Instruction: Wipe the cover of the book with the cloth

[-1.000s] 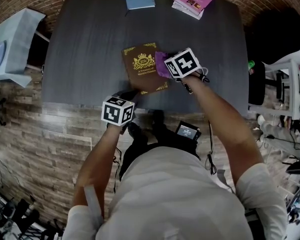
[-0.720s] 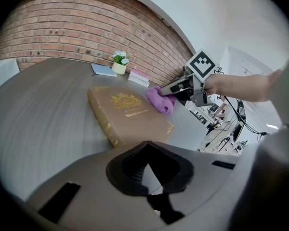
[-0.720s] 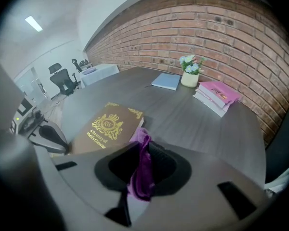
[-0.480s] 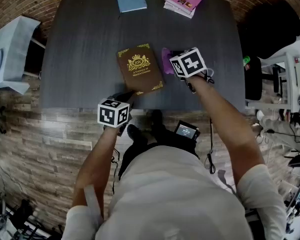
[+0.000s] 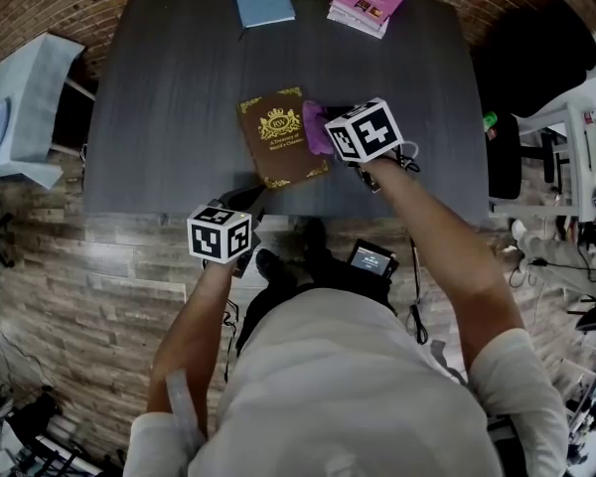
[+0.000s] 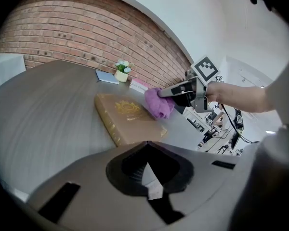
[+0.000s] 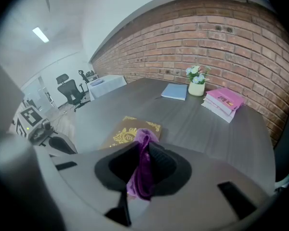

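Right gripper [image 7: 144, 153] pinching soft purple cloth [image 5: 317, 128] by brown gilt-embossed book [image 5: 281, 142] (rectangular, thick), left gripper [image 6: 147, 171] pressed together

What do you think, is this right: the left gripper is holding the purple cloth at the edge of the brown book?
Not quite. The right gripper, not the left, holds the purple cloth at the edge of the brown book. The right gripper view shows the cloth pinched between its jaws.
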Demonstrator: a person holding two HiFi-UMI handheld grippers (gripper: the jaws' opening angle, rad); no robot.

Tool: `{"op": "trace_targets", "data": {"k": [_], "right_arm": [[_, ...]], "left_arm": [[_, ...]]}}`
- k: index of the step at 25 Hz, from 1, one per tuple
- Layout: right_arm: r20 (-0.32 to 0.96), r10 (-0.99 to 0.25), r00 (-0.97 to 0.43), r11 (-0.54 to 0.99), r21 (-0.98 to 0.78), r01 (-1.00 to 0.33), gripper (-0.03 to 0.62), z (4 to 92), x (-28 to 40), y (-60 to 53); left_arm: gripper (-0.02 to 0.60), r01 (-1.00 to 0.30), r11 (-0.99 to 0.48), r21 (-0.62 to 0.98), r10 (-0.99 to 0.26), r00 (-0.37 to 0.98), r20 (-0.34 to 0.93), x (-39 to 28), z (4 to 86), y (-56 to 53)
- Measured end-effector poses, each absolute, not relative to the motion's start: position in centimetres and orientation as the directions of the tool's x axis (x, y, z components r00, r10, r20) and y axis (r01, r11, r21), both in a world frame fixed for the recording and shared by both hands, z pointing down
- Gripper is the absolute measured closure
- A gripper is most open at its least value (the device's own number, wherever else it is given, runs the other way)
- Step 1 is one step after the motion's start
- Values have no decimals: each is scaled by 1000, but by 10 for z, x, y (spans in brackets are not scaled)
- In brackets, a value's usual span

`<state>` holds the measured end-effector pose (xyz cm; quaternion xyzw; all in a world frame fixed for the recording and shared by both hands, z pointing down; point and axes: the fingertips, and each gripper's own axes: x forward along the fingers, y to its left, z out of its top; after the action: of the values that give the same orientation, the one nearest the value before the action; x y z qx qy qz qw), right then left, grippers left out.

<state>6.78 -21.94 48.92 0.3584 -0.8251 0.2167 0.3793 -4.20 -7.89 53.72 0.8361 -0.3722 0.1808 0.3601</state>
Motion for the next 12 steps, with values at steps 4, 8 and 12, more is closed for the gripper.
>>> {"op": "trace_targets", "data": {"k": [4,8,12], "right_arm": [[771,-388,-506,663,-148,-734,522,490,43,-206],[761,-337,-554,690,-200,-696,522,494,15,-189],[749,-298,-592,694,-256,-673,523,497,-9,-175]], "left_arm": [[574,-750,-465,471,-494,661,564,-46,534,-71],[574,-749,-460,476,-493,662,565,-52,534,-61],[574,-749,-456,481,-495,663,562,-59,531,-52]]}}
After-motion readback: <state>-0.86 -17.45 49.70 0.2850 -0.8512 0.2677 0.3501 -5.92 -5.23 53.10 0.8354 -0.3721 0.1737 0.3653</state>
